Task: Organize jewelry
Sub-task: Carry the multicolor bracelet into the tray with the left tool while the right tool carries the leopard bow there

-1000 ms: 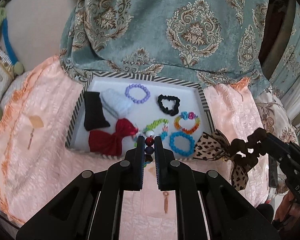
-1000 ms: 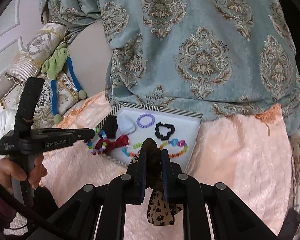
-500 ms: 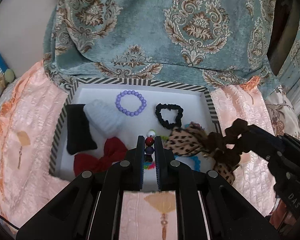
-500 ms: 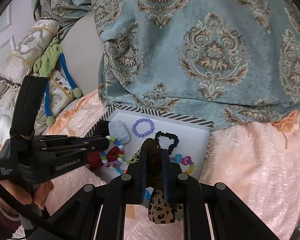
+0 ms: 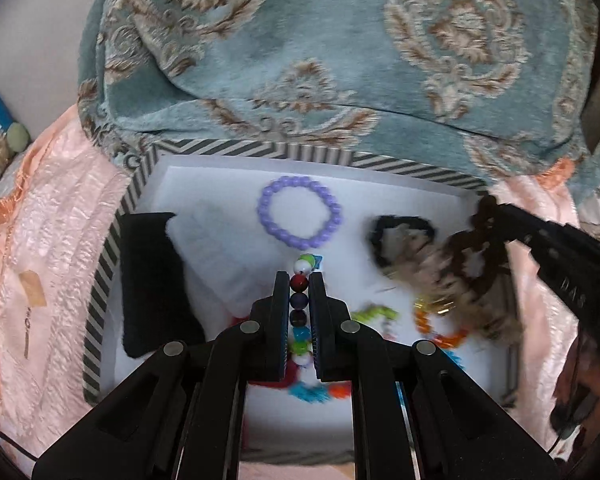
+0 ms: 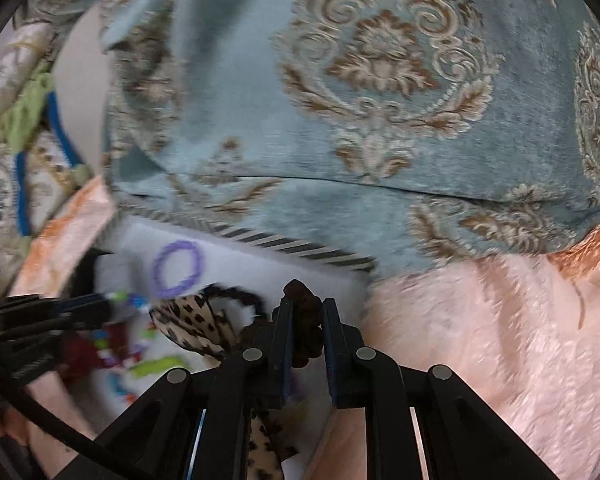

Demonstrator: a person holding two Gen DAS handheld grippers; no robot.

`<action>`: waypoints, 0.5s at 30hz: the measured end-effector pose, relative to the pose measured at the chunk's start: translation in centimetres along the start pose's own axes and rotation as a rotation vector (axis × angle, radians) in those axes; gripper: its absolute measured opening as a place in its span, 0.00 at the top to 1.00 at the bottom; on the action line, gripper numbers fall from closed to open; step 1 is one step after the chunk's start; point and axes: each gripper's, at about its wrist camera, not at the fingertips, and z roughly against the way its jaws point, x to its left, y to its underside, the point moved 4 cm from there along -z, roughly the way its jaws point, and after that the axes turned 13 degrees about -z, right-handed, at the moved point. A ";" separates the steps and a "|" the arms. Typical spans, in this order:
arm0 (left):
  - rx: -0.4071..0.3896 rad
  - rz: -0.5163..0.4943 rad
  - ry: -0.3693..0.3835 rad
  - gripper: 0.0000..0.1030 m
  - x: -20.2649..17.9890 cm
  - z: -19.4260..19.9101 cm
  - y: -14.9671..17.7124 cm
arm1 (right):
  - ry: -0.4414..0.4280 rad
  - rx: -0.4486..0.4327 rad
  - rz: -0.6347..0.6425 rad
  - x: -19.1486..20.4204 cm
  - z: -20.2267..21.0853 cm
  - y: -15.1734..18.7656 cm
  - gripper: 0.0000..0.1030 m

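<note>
Left wrist: tongs (image 5: pixel 299 284) (clamped) on bead bracelet (image 5: pixel 299 282)

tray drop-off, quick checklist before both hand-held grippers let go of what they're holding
1. Left hand-held gripper shut on the multicoloured bead bracelet: ok.
2. Right hand-held gripper shut on the leopard-print scrunchie bow: ok.
3. Both loads above the striped tray: ok.
4. Bare spot under the bracelet: cannot tell.
5. Bow clear of the black scrunchie: not ok, it overlaps it.
6. Purple bead bracelet undisturbed: ok.
</note>
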 end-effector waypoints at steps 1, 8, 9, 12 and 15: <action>0.005 0.008 -0.007 0.92 0.3 -0.3 -0.1 | 0.021 -0.003 0.005 -0.3 -0.6 -0.2 0.87; 0.020 0.015 -0.011 0.92 0.4 -1.7 -0.2 | 0.053 -0.028 0.000 -1.0 -2.5 -0.3 0.87; 0.018 0.010 -0.014 0.92 0.3 -1.8 -0.2 | 0.065 -0.027 0.005 -0.9 -2.7 -0.1 0.84; 0.018 -0.007 -0.013 0.92 -0.2 -2.0 -0.3 | 0.040 -0.019 0.026 -0.2 -2.5 0.5 0.65; 0.012 -0.029 -0.022 0.82 -0.6 -1.9 -0.2 | 0.055 -0.048 0.065 0.6 -1.3 1.2 0.59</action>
